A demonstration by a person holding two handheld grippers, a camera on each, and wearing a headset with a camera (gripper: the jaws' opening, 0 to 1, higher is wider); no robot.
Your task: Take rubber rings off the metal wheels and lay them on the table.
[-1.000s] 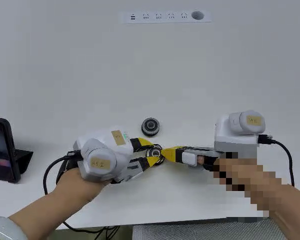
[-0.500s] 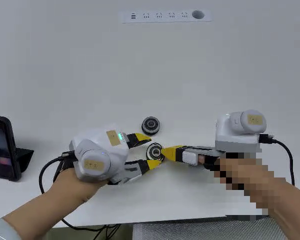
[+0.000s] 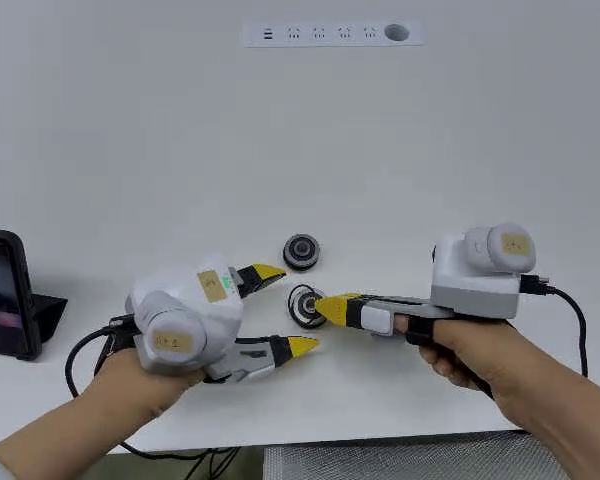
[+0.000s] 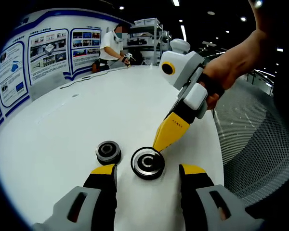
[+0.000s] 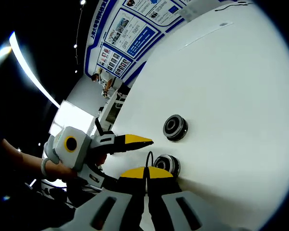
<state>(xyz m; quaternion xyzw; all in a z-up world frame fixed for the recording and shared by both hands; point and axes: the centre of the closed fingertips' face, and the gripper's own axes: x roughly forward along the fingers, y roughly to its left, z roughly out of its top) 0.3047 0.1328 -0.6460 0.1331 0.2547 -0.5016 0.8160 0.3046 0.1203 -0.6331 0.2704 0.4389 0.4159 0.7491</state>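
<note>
Metal wheel (image 3: 300,301) half behind right gripper (image 3: 323,307)

White left hand-held gripper (image 3: 297,307) and right hand-held gripper (image 3: 321,305), yellow-tipped jaws, black cables (image 3: 572,306)

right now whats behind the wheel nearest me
Behind the near wheel, a second metal wheel lies apart on the white table, with a power strip further back. The shut right tongs cover the near wheel's right edge.

White table (image 3: 130,150), pwr strip (image 3: 330,33) far edge; poster wall (image 4: 43,48), ceiling lights (image 4: 183,32) overhead.
</note>
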